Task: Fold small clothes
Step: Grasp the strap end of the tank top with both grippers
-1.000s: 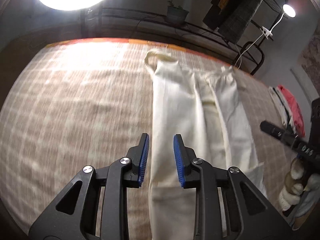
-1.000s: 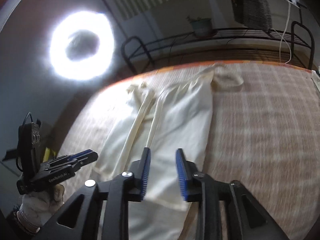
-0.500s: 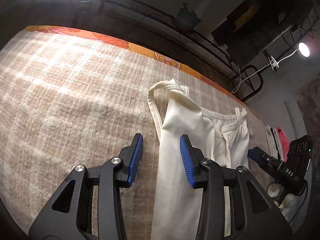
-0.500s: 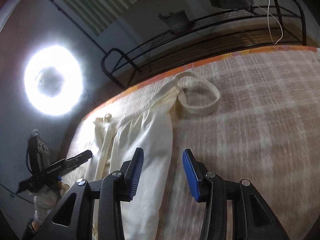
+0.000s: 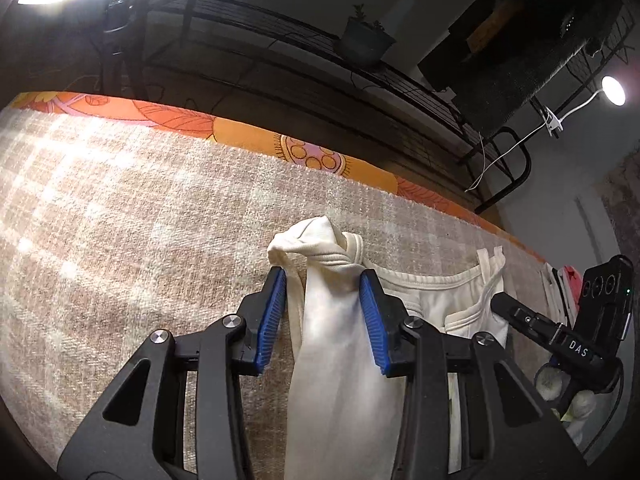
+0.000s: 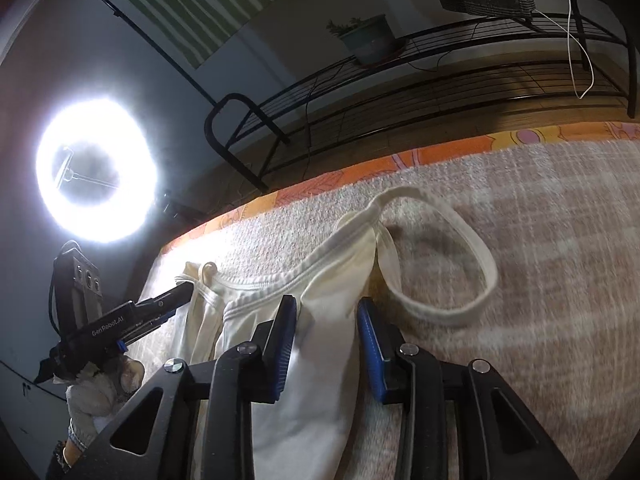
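Observation:
A cream sleeveless top (image 5: 344, 360) lies folded lengthwise on the beige checked blanket (image 5: 120, 220). My left gripper (image 5: 322, 312) is open, its blue pads either side of the bunched shoulder strap (image 5: 320, 240) at the top's far end. In the right wrist view the same top (image 6: 320, 340) lies under my right gripper (image 6: 326, 338), which is open and straddles the cloth just below the neckline. A strap loop (image 6: 452, 248) lies flat on the blanket to its right. Each gripper shows in the other's view: the right one (image 5: 560, 336), the left one (image 6: 120, 320).
The blanket's orange patterned border (image 5: 240, 136) marks the far edge. A black metal rack (image 5: 360, 80) with a potted plant (image 5: 364, 36) stands behind it. A ring light (image 6: 96, 172) glares at the left. Red and white clothes (image 5: 568, 280) lie at the far right.
Both grippers have moved forward along the top to its strap end and come lower over the cloth. Both jaws have opened wider. The left strap is now bunched between the left pads.

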A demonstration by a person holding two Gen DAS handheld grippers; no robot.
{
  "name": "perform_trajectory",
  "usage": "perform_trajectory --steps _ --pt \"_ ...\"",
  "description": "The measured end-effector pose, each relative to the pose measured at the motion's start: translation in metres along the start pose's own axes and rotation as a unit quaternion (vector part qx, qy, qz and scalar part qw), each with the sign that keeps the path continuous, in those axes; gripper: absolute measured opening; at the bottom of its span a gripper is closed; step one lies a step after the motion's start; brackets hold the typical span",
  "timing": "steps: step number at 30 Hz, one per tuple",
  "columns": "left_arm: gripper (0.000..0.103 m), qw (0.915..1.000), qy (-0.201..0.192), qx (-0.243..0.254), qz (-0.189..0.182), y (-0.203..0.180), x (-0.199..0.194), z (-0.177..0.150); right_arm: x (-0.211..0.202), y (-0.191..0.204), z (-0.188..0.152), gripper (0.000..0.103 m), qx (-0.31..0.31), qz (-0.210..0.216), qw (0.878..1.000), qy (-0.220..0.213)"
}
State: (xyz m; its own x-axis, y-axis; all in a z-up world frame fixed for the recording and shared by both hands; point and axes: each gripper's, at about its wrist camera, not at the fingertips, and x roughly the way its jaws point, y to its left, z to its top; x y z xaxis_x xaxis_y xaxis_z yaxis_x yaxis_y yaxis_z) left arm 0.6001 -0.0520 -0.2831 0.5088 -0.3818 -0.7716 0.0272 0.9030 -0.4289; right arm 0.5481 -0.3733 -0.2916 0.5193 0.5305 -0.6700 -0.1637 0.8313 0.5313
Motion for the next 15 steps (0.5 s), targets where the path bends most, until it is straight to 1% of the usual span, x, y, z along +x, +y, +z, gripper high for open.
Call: perform_trajectory --steps 1,3,4,5,6,9,10,12,15 --pt "0.038 1.0 0.001 0.004 0.002 -0.002 0.001 0.0 0.0 -0.001 0.001 0.034 0.0 0.0 1.0 -0.001" --pt "0.028 0.9999 -0.001 0.01 0.008 -0.006 0.004 0.001 0.001 -0.001 0.005 0.034 0.0 -0.006 1.0 -0.002" --pt "0.027 0.9999 -0.001 0.01 0.008 -0.009 0.007 0.002 0.001 -0.001 0.007 0.034 0.0 -0.008 1.0 -0.003" --pt "0.02 0.9999 -0.003 0.011 0.009 -0.01 0.008 0.003 0.003 0.0 0.008 0.033 -0.001 -0.01 1.0 -0.003" --pt "0.014 0.9999 -0.001 0.015 0.006 -0.012 0.009 0.002 0.004 0.0 0.009 0.029 -0.004 -0.011 1.0 -0.003" --pt "0.009 0.9993 -0.008 0.034 0.013 -0.019 0.009 0.001 0.009 0.006 0.008 0.011 -0.021 -0.017 1.0 0.005" --pt "0.009 0.9991 -0.01 0.037 0.015 -0.02 0.008 0.0 0.011 0.008 0.008 0.008 -0.026 -0.021 0.999 0.007" --pt "0.008 0.999 -0.014 0.04 0.017 -0.023 0.008 -0.001 0.011 0.012 0.008 0.005 -0.035 -0.031 0.999 0.004" --pt "0.007 0.9991 -0.023 0.036 0.009 -0.023 0.002 -0.002 0.009 0.016 0.008 0.004 -0.047 -0.038 0.998 -0.006"
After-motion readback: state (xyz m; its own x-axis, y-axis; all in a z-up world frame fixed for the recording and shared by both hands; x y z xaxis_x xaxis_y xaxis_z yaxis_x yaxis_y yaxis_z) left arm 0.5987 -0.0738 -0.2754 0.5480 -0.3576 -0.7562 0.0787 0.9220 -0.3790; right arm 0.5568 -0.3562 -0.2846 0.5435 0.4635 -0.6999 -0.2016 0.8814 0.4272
